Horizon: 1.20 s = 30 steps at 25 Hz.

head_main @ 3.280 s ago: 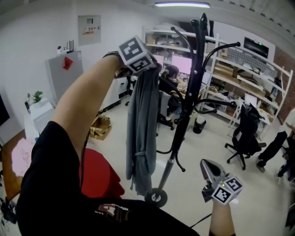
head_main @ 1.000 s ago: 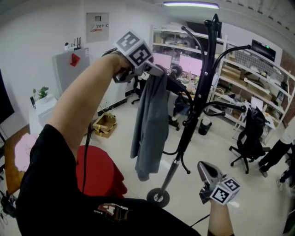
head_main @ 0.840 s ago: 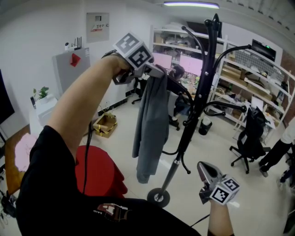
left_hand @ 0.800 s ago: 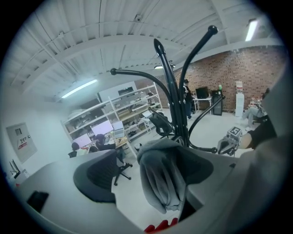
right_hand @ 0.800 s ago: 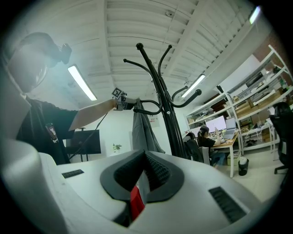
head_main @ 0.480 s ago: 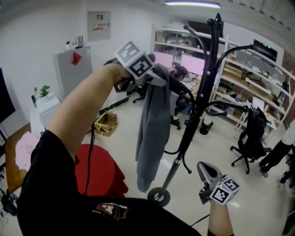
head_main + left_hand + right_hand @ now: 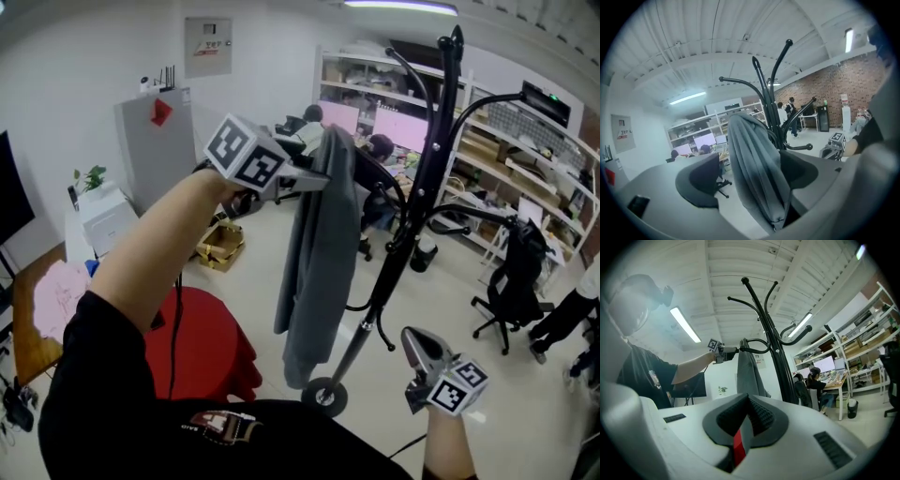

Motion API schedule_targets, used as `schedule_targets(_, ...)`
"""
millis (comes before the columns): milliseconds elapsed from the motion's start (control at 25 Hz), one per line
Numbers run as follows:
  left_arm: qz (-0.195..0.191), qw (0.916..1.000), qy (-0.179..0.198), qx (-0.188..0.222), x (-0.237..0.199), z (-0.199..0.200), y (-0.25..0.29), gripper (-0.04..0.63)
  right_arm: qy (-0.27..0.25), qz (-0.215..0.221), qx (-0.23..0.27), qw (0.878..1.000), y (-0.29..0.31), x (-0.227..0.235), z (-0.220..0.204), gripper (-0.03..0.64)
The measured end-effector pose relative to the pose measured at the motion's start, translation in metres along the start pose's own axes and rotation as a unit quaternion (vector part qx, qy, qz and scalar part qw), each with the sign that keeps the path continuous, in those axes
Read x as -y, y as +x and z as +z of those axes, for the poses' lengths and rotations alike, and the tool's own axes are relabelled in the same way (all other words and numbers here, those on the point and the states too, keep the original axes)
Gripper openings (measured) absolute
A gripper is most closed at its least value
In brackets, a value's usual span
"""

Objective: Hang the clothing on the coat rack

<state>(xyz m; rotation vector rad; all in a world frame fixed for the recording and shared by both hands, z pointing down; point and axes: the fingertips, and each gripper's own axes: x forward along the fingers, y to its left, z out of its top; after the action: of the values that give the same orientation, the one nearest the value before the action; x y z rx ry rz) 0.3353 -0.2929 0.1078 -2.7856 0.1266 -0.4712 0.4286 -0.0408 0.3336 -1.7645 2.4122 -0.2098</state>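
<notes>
A grey garment (image 7: 323, 244) hangs in a long fold over a curved hook arm of the black coat rack (image 7: 412, 202), whose round base (image 7: 323, 394) stands on the floor. My left gripper (image 7: 314, 176) is raised at the garment's upper part. In the left gripper view the garment (image 7: 757, 168) runs between the jaws, which stand apart with a gap at the left pad (image 7: 703, 180); the rack (image 7: 764, 89) rises behind. My right gripper (image 7: 417, 347) is low beside the base, shut and empty. The right gripper view shows the rack (image 7: 764, 319) and garment (image 7: 747, 371).
A red stool (image 7: 202, 347) stands left of the rack's base. A cardboard box (image 7: 223, 246) and a grey cabinet (image 7: 155, 141) are by the wall. A black office chair (image 7: 511, 272), shelves (image 7: 525, 150) and seated people fill the right and back.
My left gripper has drawn back to the left and a little lower. The garment's top now lies over the hook arm, farther from the marker cube. The right gripper has not moved.
</notes>
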Motion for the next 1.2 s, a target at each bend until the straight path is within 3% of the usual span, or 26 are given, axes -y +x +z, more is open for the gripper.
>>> schedule_targets(520,-0.019,0.9972,-0.059,0.041,0.076,-0.145,-0.077,0.388,-0.022,0.041,-0.019,0.999,0.039,-0.039,-0.010,0.005)
schedule_targets(640,-0.029,0.9934,-0.097,0.054,0.100,-0.187,-0.098,0.264,-0.028,0.057,-0.023,0.998,0.060,-0.058,-0.011,0.005)
schedule_targets(680,-0.034,0.9915,-0.113,0.057,0.108,-0.202,-0.104,0.216,-0.029,0.063,-0.024,0.997,0.069,-0.066,-0.012,0.005)
schedule_targets(800,-0.036,0.9840,-0.162,0.064,0.123,-0.249,-0.126,0.170,-0.037,0.089,-0.030,0.995,0.100,-0.093,-0.020,0.005)
schedule_targets(1080,0.010,0.9562,-0.262,0.131,0.129,-0.332,-0.200,0.010,-0.058,0.164,-0.048,0.984,0.189,-0.165,-0.061,0.005)
schedule_targets(1200,0.028,0.9446,-0.287,0.157,0.140,-0.361,-0.233,0.003,-0.057,0.198,-0.065,0.976,0.227,-0.201,-0.094,0.005)
